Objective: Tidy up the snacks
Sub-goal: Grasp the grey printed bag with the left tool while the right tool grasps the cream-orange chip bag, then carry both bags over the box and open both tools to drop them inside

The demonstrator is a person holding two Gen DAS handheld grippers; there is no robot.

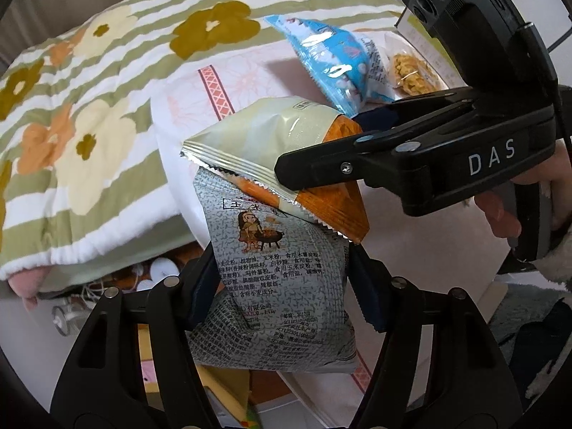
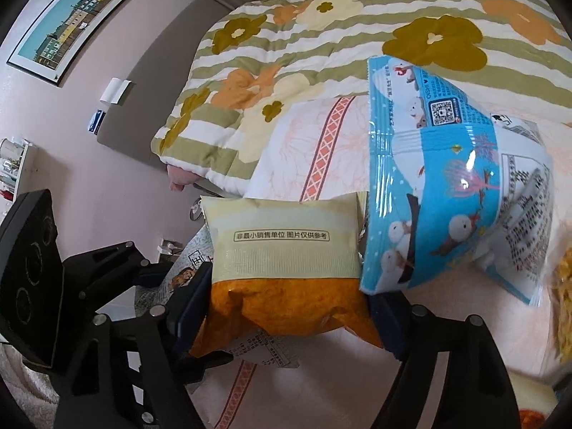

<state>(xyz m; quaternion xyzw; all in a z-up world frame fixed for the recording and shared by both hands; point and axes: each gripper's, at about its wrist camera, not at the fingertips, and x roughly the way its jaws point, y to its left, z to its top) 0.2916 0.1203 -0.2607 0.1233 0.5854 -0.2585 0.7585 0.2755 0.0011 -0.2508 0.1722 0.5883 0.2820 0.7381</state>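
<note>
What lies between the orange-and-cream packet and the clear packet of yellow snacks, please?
The blue snowman packet lies between the orange-and-cream packet and the yellow snacks, clearest in the right wrist view.

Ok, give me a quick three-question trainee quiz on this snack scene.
1. True or false: the left gripper holds the grey printed packet.
2. Which packet sits between the right gripper's fingers: A blue, B cream-and-orange, C clear?
3. What lies under the blue snowman bag?

Key: 1 true. 2 B, the cream-and-orange packet. 3 The pale patterned sheet on the bed.
</note>
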